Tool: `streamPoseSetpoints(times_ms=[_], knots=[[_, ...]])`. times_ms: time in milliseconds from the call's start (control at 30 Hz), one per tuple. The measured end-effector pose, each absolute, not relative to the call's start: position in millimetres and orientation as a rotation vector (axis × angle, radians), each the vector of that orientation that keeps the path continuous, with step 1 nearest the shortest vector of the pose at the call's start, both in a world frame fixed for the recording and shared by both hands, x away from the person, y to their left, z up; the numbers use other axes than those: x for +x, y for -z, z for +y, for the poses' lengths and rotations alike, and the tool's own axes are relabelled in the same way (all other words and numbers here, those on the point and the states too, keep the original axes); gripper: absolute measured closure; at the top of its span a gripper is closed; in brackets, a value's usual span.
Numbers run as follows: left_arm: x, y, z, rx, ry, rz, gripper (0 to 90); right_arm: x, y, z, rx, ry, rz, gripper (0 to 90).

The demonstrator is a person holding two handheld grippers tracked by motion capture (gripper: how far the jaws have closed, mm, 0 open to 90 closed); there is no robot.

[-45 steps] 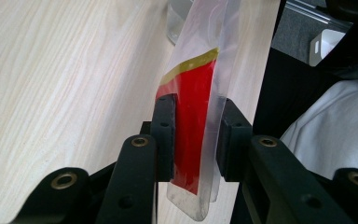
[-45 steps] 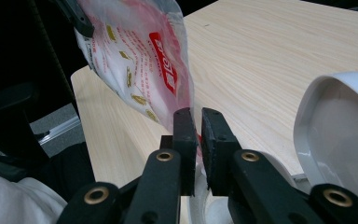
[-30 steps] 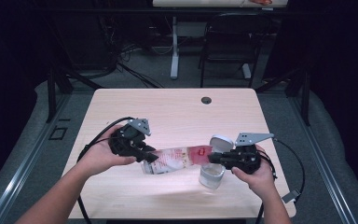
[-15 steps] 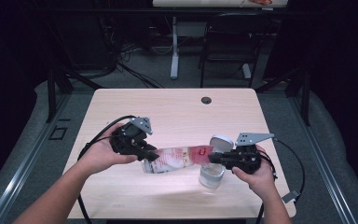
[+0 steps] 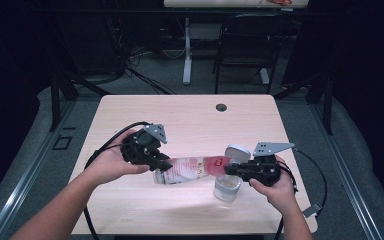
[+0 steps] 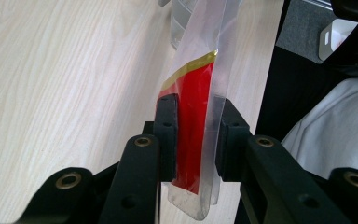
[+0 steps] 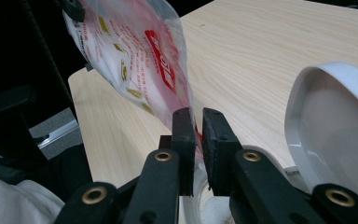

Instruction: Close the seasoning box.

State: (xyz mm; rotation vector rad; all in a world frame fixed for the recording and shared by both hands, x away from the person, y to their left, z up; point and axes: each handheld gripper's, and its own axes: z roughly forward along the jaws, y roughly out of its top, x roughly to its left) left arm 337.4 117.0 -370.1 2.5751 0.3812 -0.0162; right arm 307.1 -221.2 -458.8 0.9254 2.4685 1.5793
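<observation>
Here, on a pale wooden counter (image 5: 190,120), the left gripper (image 5: 164,164) has its jaws closed on one end of a clear plastic bag (image 5: 192,170) with red print, pinching the red strip between the pads. The bag stretches across, lifted off the counter, to the right gripper (image 5: 228,169), whose nearly closed jaws clamp its other end. Just below those jaws stands a clear cup (image 5: 227,188); a white lid (image 5: 237,151) lies beside them.

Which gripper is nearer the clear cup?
Right. The right gripper pinches one end of the bag directly above the clear cup; the left gripper clamps the bag's far end, well aside.
</observation>
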Motion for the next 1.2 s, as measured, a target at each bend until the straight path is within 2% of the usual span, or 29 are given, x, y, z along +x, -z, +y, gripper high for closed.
streamPoseSetpoints(times_ms=[1200], knots=[[340.8,353.8,103.8,2.587,0.018,0.353,74.9,307.3,461.6,-224.8,0.944,-1.572,2.466,83.5]])
